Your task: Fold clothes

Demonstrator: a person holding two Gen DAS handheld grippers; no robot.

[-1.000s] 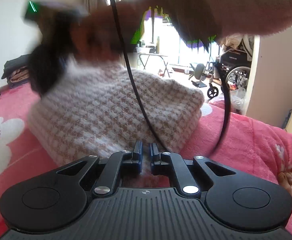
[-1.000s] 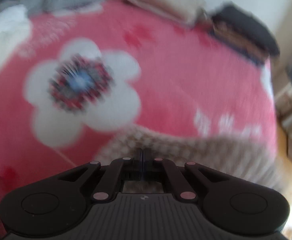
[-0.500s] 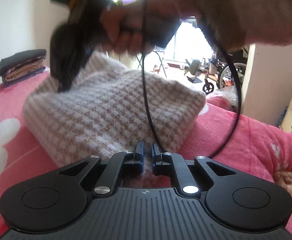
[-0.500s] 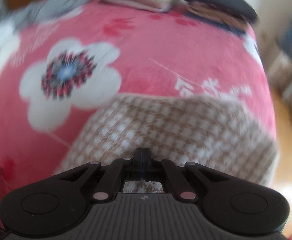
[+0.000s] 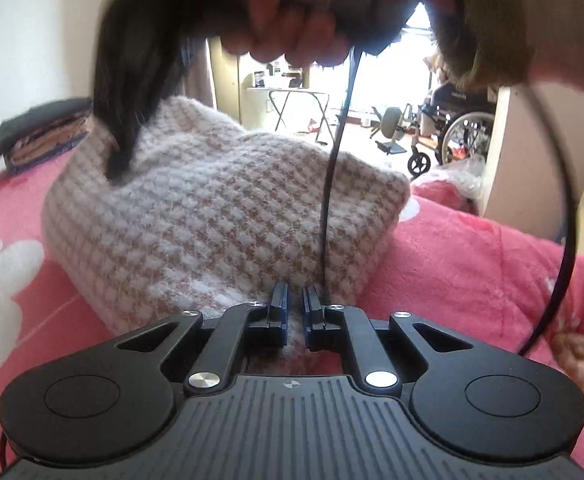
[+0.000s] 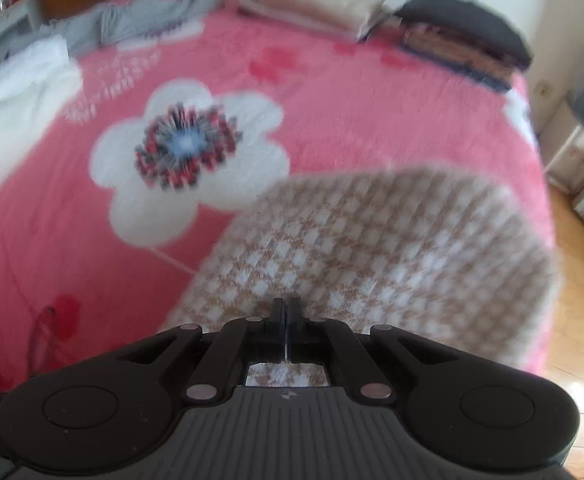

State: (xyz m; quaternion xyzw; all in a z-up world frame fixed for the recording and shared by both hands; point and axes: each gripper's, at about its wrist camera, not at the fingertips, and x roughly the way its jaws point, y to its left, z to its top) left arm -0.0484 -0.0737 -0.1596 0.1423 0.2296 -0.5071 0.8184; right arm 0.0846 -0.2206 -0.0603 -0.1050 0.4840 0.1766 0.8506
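Note:
A folded beige-and-white houndstooth sweater (image 5: 220,216) lies on the pink flowered bedspread (image 5: 471,264). My left gripper (image 5: 295,304) sits low at the sweater's near edge, and knit fabric fills the narrow gap between its blue pads. My right gripper (image 5: 120,160), held by a hand (image 5: 292,12), appears blurred at the upper left with its tips on the sweater's far left corner. In the right wrist view the right gripper (image 6: 286,312) has its fingers pressed together over the sweater (image 6: 371,256), with nothing visible between them.
A black cable (image 5: 331,184) hangs across the sweater. Stacked folded clothes (image 6: 463,52) and a beige pillow (image 6: 319,4) lie at the bed's far edge; grey (image 6: 140,20) and white garments (image 6: 20,80) at the left. A wheelchair (image 5: 451,128) stands beyond the bed.
The right gripper and its hand swung up and toward the left camera, reaching the sweater's far left corner. The right wrist view shifted so the sweater lies right of centre. The left gripper held still.

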